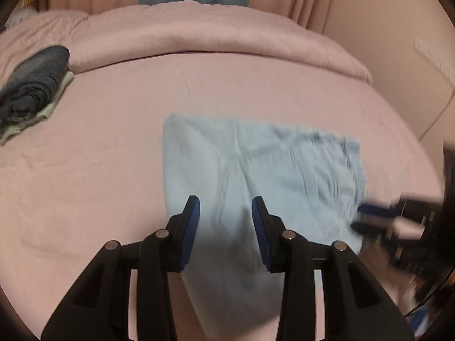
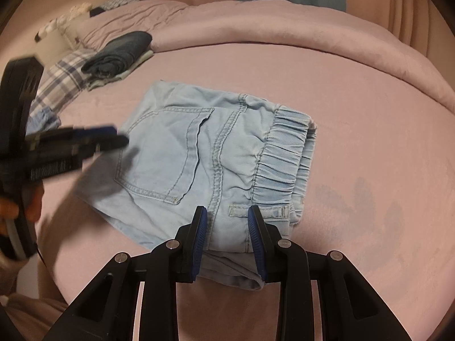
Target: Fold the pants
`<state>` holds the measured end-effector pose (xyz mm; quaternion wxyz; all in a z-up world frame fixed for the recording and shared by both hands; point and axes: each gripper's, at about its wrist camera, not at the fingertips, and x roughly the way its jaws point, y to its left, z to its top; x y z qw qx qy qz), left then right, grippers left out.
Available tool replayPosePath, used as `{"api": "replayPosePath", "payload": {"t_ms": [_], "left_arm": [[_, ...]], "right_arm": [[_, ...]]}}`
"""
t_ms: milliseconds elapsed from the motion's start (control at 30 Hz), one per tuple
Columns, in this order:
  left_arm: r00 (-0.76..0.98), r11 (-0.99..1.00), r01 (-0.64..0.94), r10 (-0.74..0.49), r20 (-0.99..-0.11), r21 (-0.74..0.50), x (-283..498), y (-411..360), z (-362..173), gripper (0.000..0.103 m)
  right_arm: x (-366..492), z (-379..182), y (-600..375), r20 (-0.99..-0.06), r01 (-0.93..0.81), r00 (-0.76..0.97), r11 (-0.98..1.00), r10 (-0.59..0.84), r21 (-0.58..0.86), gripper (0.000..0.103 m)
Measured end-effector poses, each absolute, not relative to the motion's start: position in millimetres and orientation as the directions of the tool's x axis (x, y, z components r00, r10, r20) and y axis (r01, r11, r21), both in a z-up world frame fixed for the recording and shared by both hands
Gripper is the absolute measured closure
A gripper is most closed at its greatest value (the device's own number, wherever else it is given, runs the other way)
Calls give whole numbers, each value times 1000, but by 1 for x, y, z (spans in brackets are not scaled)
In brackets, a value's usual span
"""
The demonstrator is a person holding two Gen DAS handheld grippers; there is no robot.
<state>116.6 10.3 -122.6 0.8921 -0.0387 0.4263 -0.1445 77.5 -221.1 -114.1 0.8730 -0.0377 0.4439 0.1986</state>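
Right wrist view shows the light denim pants (image 2: 199, 153) folded compactly on the pink bed (image 2: 355, 113). Both grippers' fingers (image 2: 199, 236) stand parted, gripping nothing. Folding looks nearly finished; next probably comes moving the bundle toward the stacked clothes (image 2: 119, 54).

My pants (image 2: 199, 153) are pale denim, matt, with raised stitching and a ribbed elastic waistband at 3 o'clock. The sheet (image 2: 355, 130) beneath is smooth matt pink cloth. My right gripper (image 2: 227, 221) is matt black plastic with ridged blue pads (image 2: 200, 233) and shiny metal pins.
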Motion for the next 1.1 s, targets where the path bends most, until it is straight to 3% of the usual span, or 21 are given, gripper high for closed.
{"api": "replayPosePath", "payload": {"t_ms": [267, 533, 667, 867, 1100], "left_arm": [[517, 948, 126, -313, -797, -291, 179, 21, -153, 68], [532, 946, 155, -322, -783, -284, 153, 24, -136, 68], [546, 941, 197, -337, -767, -273, 116, 26, -128, 68], [545, 946, 233, -319, -775, -225, 72, 17, -135, 67], [571, 962, 252, -235, -786, -104, 57, 4, -156, 67]], "right_arm": [[75, -116, -220, -783, -376, 537, 920, 314, 111, 70], [72, -111, -229, -771, -362, 539, 920, 341, 154, 70], [68, -97, -236, -731, -350, 563, 912, 387, 213, 70], [55, -93, -224, -710, -392, 586, 904, 390, 173, 70], [59, -127, -216, -782, -369, 525, 918, 335, 145, 70]]}}
